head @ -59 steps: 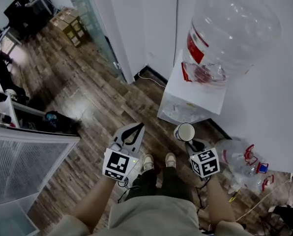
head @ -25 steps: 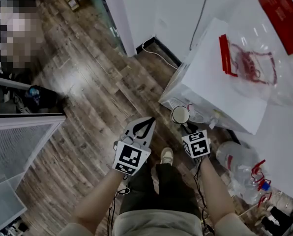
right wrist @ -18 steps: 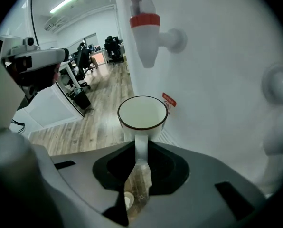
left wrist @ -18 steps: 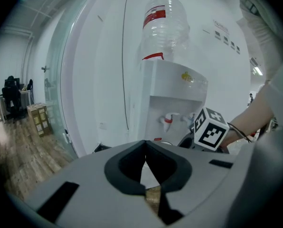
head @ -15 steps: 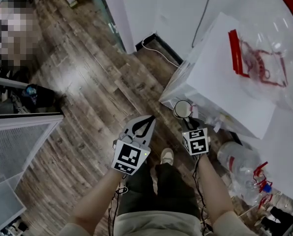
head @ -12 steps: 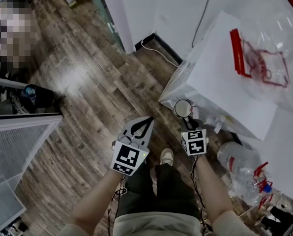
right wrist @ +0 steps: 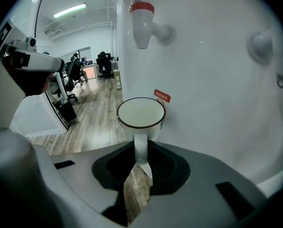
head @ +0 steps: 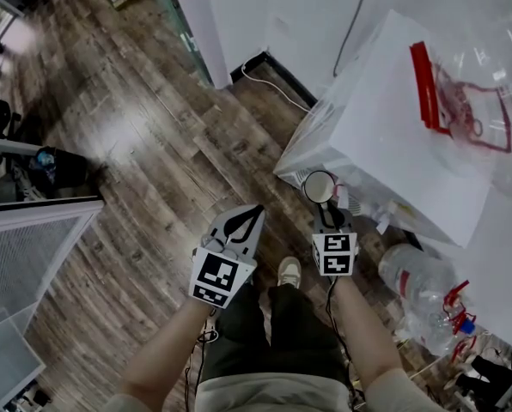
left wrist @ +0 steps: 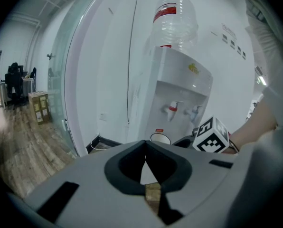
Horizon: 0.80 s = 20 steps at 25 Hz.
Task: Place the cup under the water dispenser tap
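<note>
Right gripper [right wrist: 140,161], jaws just eased yet pinching the handle [right wrist: 140,148], lines cup [right wrist: 140,114] up below red tap [right wrist: 142,25]; left gripper [left wrist: 145,156] closed, empty, held clear.

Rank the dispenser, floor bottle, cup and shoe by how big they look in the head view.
1. dispenser, by far the largest
2. floor bottle
3. cup and shoe: they look alike, and the cup is nearer the camera, so I won't rank them.
</note>
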Motion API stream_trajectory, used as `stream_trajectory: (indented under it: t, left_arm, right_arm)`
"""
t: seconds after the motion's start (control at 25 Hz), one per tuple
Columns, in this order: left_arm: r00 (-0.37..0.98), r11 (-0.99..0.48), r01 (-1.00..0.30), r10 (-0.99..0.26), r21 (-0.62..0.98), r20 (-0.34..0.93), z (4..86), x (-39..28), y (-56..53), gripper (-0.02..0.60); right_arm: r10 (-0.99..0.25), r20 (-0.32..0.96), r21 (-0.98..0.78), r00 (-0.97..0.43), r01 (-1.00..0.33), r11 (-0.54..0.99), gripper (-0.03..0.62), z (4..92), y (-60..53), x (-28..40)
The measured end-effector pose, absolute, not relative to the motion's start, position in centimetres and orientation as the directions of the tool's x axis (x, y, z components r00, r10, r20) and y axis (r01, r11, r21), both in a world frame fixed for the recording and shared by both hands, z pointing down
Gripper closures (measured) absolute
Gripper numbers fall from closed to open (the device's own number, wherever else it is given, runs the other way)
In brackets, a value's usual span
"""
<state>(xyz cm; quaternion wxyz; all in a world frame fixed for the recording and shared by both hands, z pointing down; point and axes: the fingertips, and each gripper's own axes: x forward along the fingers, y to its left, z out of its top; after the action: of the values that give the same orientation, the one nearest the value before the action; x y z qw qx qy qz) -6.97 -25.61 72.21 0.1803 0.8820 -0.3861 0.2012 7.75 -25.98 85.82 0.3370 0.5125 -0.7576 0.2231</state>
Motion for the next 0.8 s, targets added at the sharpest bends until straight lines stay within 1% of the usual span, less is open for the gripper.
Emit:
stream_trajectory:
  t: [0.24, 0.52, 0.72, 0.8]
  left_arm:
    - [0.633, -0.638, -0.746, -0.592, 0.190, 0.498, 72.7, -6.7, -25.4, 0.575]
    - [0.646, -0.641, -0.736, -0.570, 0.217, 0.508, 72.8, -6.4, -25.1, 0.575]
    - [0.649, -0.636, -0.733, -0.546, 0.241, 0.530, 73.2, -6.4, -24.8, 0.575]
    - [0.647, -0.629, -0.735, -0.540, 0.252, 0.539, 72.9, -6.5, -24.6, 0.575]
  right_arm:
    - [-0.625, 0.737, 0.006, -0.256, -0.923, 0.385, 0.508, 85.7, -26.0, 7.7]
    - [-0.606, 0.755, -0.002, -0.250, -0.925, 0.379, 0.465, 85.9, -26.1, 8.1]
    - [-0.574, 0.780, -0.011, -0.249, -0.923, 0.385, 0.392, 86.4, -25.5, 8.2]
    - [-0.562, 0.789, -0.014, -0.249, -0.921, 0.388, 0.372, 86.1, -25.1, 8.1]
